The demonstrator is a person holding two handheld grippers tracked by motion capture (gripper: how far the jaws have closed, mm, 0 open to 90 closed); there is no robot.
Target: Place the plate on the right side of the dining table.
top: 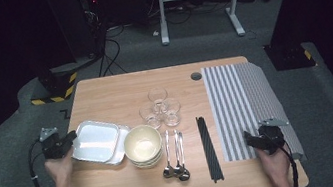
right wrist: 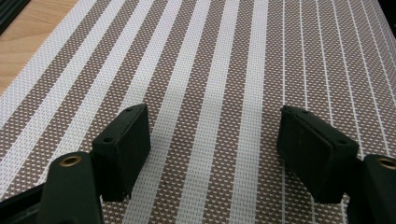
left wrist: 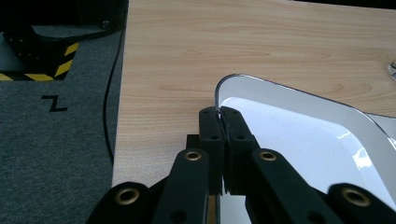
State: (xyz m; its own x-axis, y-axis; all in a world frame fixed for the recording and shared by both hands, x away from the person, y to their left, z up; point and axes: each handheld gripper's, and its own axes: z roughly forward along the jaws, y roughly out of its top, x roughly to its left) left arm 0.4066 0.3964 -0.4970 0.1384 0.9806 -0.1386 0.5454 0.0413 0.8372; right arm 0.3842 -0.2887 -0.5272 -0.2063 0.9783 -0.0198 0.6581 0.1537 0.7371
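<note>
On the grey floor left of the tabletop [top: 118, 88], a black mark shaped like a letter Z [left wrist: 54, 103] is the only writing that can be read; yellow-and-black hazard stripes [top: 53, 93] edge a base behind it. At the tabletop's left edge, the left gripper [top: 68, 139] has its jaws pinched together on the rim of the white square plate [top: 95, 141], gripping its near-left corner, as the left gripper view shows close up. The plate sits on the wood with another like it stacked beneath. Just right of it stand stacked pale bowls [top: 143, 145], with three clear glasses [top: 159, 107] grouped behind them. Next come three spoons [top: 174, 155] lying side by side, then black chopsticks [top: 208, 147] laid lengthwise. Farther right lies the striped placemat [top: 237, 107], brown and white, reaching the tabletop's right edge. The right gripper [top: 249, 140] rests at its near end, jaws spread wide with nothing between them, hovering over the weave.
</note>
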